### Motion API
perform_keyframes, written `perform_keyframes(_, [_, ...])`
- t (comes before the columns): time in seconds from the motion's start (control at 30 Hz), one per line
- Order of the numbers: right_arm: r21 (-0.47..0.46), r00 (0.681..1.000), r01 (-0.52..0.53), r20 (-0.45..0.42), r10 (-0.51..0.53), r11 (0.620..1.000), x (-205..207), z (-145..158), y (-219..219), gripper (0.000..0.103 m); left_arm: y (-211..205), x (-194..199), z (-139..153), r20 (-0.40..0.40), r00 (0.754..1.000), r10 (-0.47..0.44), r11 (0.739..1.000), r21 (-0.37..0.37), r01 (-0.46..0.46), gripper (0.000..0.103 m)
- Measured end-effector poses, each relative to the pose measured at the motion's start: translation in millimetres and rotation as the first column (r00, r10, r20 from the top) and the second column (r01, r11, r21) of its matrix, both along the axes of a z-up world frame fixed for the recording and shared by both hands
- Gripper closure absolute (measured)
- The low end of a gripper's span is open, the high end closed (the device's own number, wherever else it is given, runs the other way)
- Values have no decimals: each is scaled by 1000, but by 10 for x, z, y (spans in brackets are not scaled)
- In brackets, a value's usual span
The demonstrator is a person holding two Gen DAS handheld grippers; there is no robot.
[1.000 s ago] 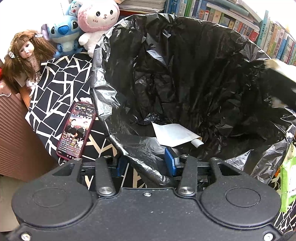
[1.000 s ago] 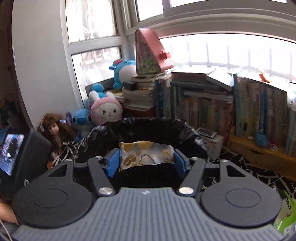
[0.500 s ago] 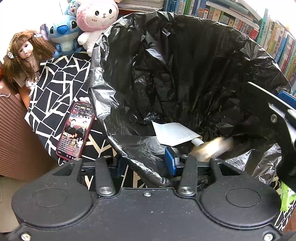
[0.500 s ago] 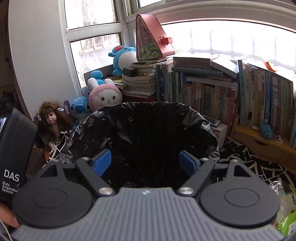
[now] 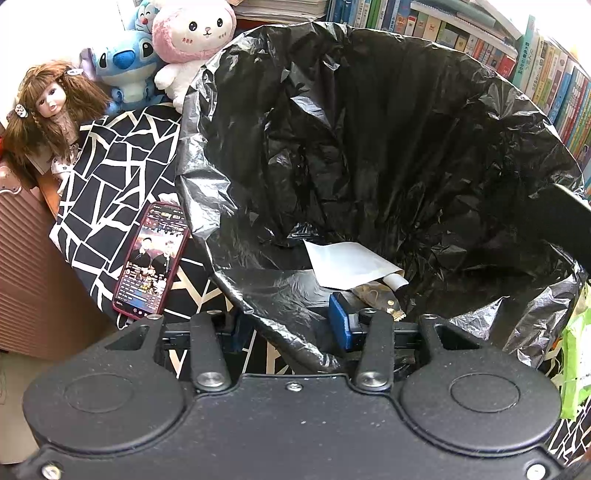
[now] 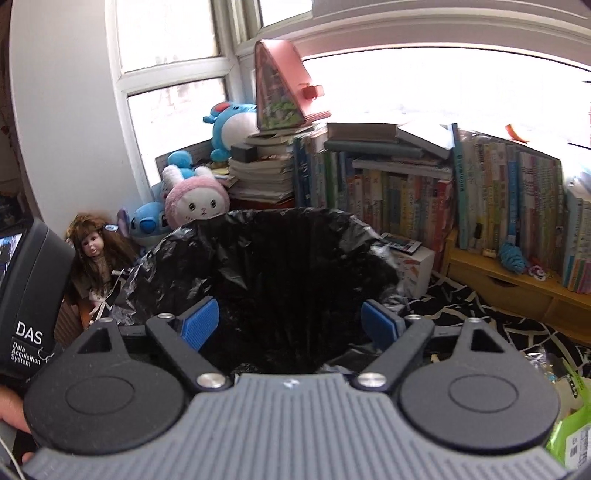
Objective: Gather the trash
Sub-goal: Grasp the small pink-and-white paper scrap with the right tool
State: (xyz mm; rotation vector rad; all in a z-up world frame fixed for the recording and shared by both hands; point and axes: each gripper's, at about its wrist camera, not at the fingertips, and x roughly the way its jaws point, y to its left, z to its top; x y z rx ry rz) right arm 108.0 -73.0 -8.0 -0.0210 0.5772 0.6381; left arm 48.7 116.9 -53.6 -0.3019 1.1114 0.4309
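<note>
Two sets of tongs. Left tongs point(image 5: 291, 328) clamped narrow on the near rim of the one black trash bag point(image 5: 369, 147); right tongs point(image 6: 290, 325) spread wide over the bag's mouth after opening just now, nothing between the pads.

Two pieces of trash at the bottom of the bag: one white paper point(image 5: 347, 264) and, touching its lower edge, one patterned wrapper point(image 5: 376, 297).

One second back: wrapper gripped in the right tongs above the bag, only the paper inside. Half a second back: a blur falling past the paper.

Seen only from the left wrist: bag's inside with both pieces, one phone point(image 5: 151, 258) on the black-and-white cloth point(image 5: 110, 177). Seen only from the right wrist: windows, pink triangular box point(image 6: 284, 92), blue plush point(image 6: 232, 125). Shared by both: one doll point(image 5: 44, 110), pink bunny point(image 5: 195, 33), rows of books point(image 6: 406, 192).
</note>
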Motion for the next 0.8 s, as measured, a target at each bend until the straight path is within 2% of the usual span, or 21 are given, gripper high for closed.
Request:
perform_keyframes(0.13, [6, 997, 81, 11, -81, 997, -23, -8, -262, 12, -1, 0, 0, -1, 1000, -1, 1000, 2, 1, 61])
perform_keyframes(0.27, [-3, 979, 201, 19, -201, 980, -43, -84, -618, 12, -12, 1, -1, -4, 1000, -4, 1000, 6, 4, 61])
perform_keyframes(0.47, [-74, 913, 408, 13, -408, 910, -72, -388, -1178, 11, -27, 16, 5, -12, 1000, -9, 1000, 17, 9, 61])
perform_keyframes(0.57, [-134, 877, 478, 9, -481, 868, -118, -617, -1414, 11, -33, 23, 4, -11, 1000, -11, 1000, 16, 11, 61])
perform_keyframes(0.67, [-203, 846, 521, -12, -534, 829, -175, -875, -1597, 11, -35, 27, 4, -13, 1000, -10, 1000, 19, 10, 61])
perform_keyframes(0.8, [-278, 829, 516, -77, -554, 810, -261, -1220, -1715, 11, -52, 41, -7, -22, 1000, -11, 1000, 28, 12, 61])
